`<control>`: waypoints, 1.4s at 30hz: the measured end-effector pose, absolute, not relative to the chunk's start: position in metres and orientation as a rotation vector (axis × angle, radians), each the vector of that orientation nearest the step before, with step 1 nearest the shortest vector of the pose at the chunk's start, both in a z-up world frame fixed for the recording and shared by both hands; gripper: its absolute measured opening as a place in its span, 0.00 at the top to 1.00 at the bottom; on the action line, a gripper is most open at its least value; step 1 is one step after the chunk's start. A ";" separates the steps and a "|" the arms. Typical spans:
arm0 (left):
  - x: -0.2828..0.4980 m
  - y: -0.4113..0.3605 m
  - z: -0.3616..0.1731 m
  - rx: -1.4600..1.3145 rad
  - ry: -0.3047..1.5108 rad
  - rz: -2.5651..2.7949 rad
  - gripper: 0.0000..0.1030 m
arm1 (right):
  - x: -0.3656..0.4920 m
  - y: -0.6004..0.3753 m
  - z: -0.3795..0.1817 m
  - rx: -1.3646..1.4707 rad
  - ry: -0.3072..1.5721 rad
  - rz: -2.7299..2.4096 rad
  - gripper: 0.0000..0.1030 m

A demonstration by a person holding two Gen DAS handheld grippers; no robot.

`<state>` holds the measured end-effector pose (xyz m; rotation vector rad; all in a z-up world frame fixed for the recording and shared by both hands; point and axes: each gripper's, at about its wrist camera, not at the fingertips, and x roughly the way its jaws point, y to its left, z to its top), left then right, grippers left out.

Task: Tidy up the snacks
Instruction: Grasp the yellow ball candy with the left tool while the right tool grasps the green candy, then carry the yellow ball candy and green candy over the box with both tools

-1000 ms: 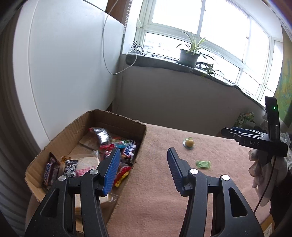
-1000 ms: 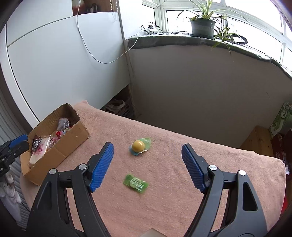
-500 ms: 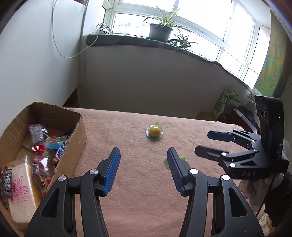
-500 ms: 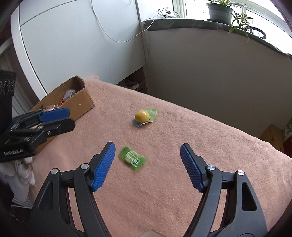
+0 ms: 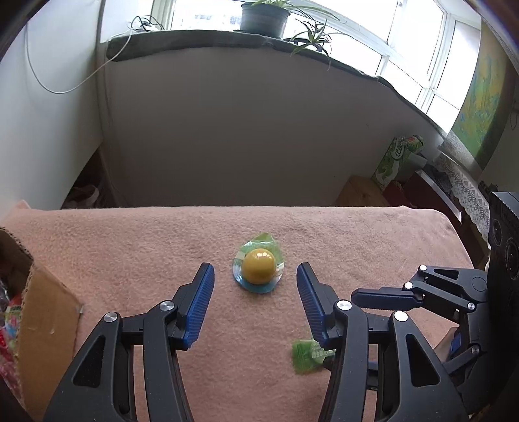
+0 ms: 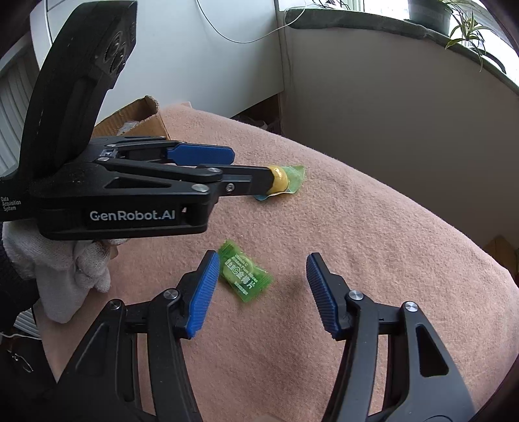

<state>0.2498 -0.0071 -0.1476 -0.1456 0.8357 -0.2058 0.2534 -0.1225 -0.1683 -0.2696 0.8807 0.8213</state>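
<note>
A yellow ball-shaped jelly snack (image 5: 258, 270) in a clear green wrapper lies on the pink blanket (image 5: 129, 246). My left gripper (image 5: 256, 280) is open with its jaws on either side of the snack, just short of it; the right wrist view also shows that snack (image 6: 280, 181) at the left gripper's (image 6: 246, 170) tips. A small green candy packet (image 6: 245, 275) lies between the open jaws of my right gripper (image 6: 259, 282), close to the left pad. The packet shows in the left wrist view (image 5: 306, 355), partly hidden.
A cardboard box (image 5: 39, 311) holding several snacks stands at the blanket's left end; it also shows in the right wrist view (image 6: 139, 120). A grey wall under a windowsill with a potted plant (image 5: 264, 14) lies beyond. My right gripper (image 5: 386, 297) shows at right in the left wrist view.
My left gripper swung from over the box to the right and came up to the yellow snack. My right gripper moved down and forward around the green packet. Both stayed open.
</note>
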 end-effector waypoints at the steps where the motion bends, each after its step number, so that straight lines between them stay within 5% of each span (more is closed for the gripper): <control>1: 0.253 -0.011 -0.150 -0.135 0.843 -0.207 0.50 | 0.254 -0.121 -0.170 -0.273 0.885 0.824 0.48; 10: 0.274 -0.021 -0.164 -0.100 0.887 -0.209 0.53 | 0.253 -0.110 -0.176 -0.299 0.885 0.851 0.50; 17: 0.275 -0.017 -0.164 -0.080 0.883 -0.181 0.65 | 0.244 -0.099 -0.177 -0.345 0.873 0.867 0.50; 28: 0.261 -0.002 -0.164 -0.104 0.888 -0.174 0.70 | 0.214 -0.088 -0.177 -0.473 0.850 0.876 0.74; 42: 0.221 0.009 -0.158 -0.138 0.876 -0.138 0.70 | 0.209 -0.099 -0.177 -0.390 0.863 0.792 0.77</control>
